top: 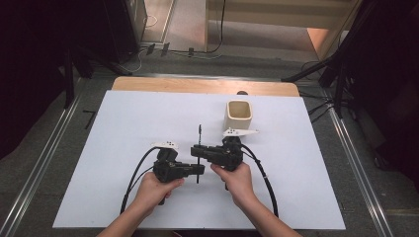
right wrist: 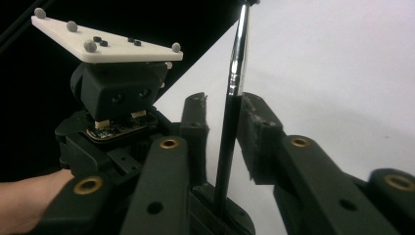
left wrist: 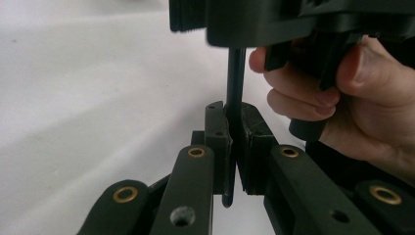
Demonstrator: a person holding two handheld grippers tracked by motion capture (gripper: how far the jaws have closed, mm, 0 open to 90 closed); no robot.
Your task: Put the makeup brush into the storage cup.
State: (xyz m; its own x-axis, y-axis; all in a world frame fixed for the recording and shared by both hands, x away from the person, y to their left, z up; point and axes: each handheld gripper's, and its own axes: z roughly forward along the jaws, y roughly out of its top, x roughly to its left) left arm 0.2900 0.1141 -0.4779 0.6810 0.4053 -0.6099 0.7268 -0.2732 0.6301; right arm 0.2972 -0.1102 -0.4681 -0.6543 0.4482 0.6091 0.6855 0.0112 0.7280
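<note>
Between our two hands the thin rod (top: 198,153) runs lengthwise away from us: left tongs (left wrist: 230,147) clamped on it, right tongs (right wrist: 225,132) apart around it.

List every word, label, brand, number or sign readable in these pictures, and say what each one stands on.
None: no readable text stands on anything here.
The thin black tool, clamped in the left gripper, carries no visible print.
The right gripper shows bare black jaws and brass rivets.
The marker plate bears grey balls and black dots, no letters.
The cream cup and the white table sheet are plain.
</note>
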